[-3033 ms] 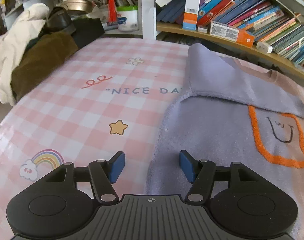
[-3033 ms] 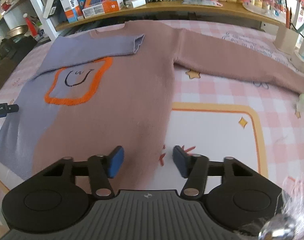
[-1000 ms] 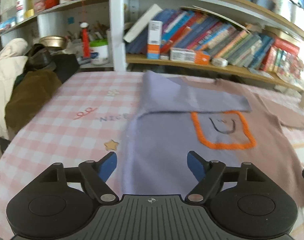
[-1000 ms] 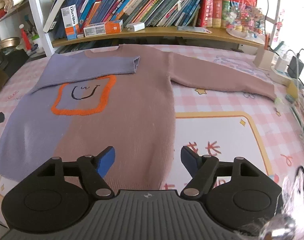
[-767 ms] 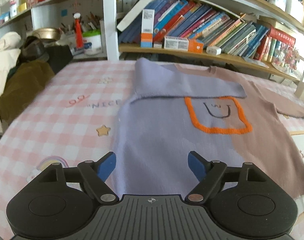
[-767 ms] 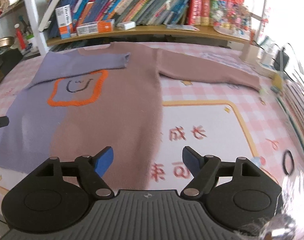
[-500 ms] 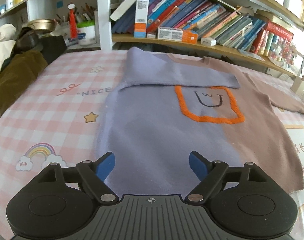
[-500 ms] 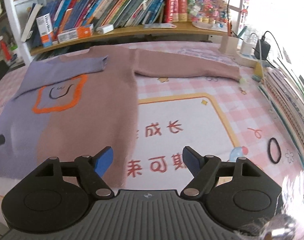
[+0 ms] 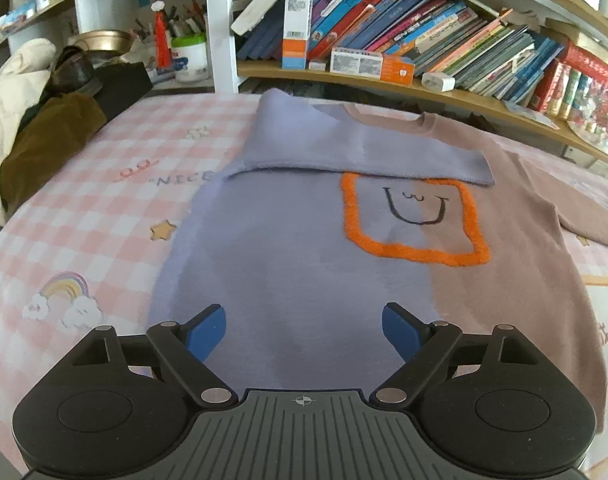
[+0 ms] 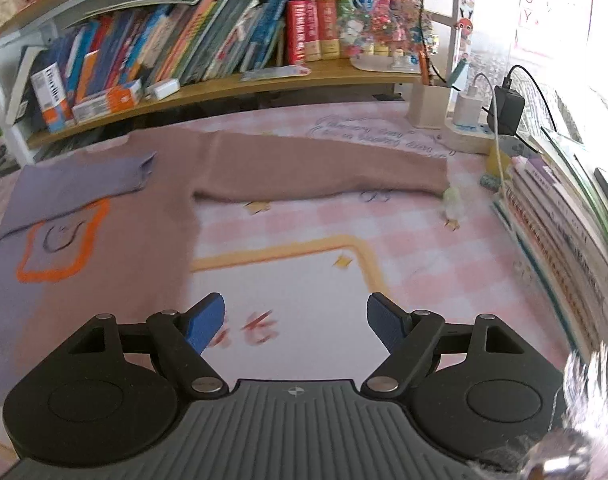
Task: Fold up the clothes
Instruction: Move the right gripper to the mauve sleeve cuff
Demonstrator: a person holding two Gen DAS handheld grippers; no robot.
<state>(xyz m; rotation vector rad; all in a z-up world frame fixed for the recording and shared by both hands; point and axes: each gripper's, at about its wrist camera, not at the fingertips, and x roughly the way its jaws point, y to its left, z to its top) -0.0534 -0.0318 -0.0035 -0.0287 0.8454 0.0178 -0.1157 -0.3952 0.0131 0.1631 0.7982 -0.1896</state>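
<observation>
Fingers on left gripper [image 9: 304, 330] spread wide, nothing between the blue pads; hovering over near hem of the sweater [image 9: 304, 240], no contact visible; fingers on right gripper [image 10: 296, 322] also apart, empty, over bare table [image 10: 304, 280] just right of the sweater body; right-view frame is motion-blurred.

Sweater lies flat, front up, on the pink checked table cover [image 9: 104, 200], neck at far edge near the bookshelf [image 9: 383, 80]; left half lilac, right half dusty pink; orange outlined square with a black smile face [image 9: 415, 216] mid chest.

Lilac sleeve [image 9: 343, 148] is folded across the upper chest, cuff ending just above the orange square's far right corner; pink sleeve [image 10: 323, 168] not folded, stretched straight out to the right across the table, cuff near a small pale green object [image 10: 451, 200].

Far right of table: wooden pen holder [image 10: 425, 108], power strip with plugged chargers [image 10: 475, 124]; stack of books [image 10: 563, 232] along right edge.

Far left: heap of other clothing, cream and brown [image 9: 28, 120], partly on the table edge.

Printed rainbow [image 9: 64, 296] and star [image 9: 164, 230] on the cover, left of the sweater.
</observation>
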